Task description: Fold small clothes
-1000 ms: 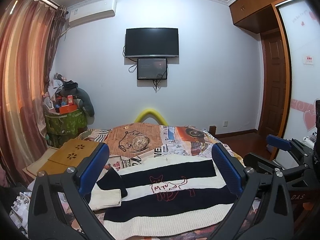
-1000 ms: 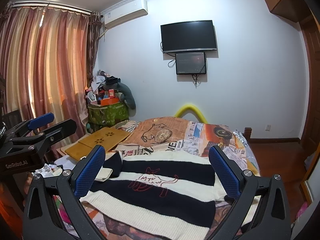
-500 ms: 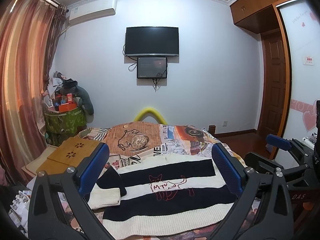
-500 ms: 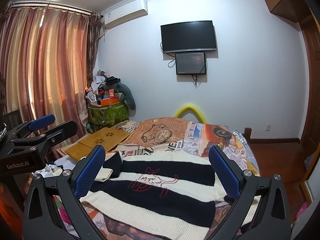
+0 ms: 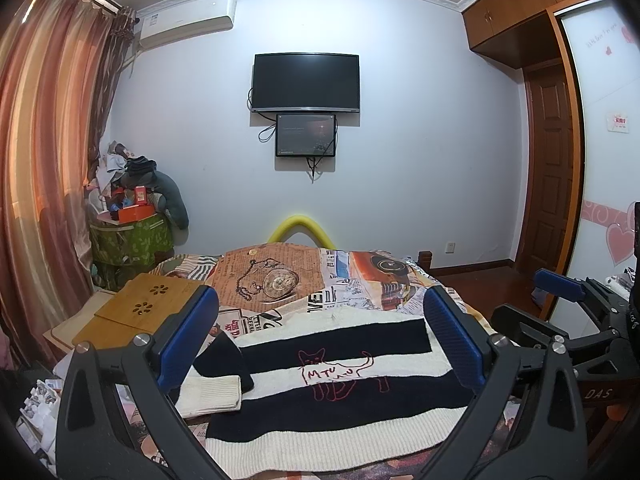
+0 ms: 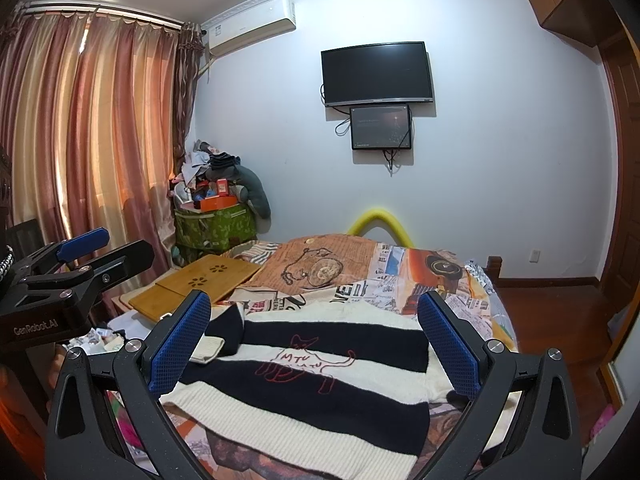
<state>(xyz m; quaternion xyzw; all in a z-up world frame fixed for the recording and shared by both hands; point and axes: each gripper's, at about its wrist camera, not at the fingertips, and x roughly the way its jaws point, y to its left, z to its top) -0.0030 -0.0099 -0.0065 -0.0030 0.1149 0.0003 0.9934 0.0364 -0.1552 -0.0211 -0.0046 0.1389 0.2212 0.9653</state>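
A sweater [image 5: 328, 376] lies flat on the bed [image 5: 360, 280], its sleeve [image 5: 216, 380] folded at its 9 o'clock side. At the bed's 10 o'clock edge sits a wooden lap tray [image 5: 136, 312], and further toward 10 o'clock a storage bag [image 5: 132, 240] stands in the corner with clutter piled on it. At 12 o'clock, beyond the bed's far end, a television [image 5: 306, 82] hangs on the wall with a smaller screen [image 5: 306, 135] just under it; the left gripper [image 5: 320, 344] and right gripper [image 6: 316, 352] hover side by side above the sweater's 6 o'clock edge, both with jaws spread wide.

Striped black-and-cream knit sweater [image 5: 332, 376] with a red cat outline is lying flat, filling the lower middle of the frame, left sleeve [image 5: 218, 380] folded in.
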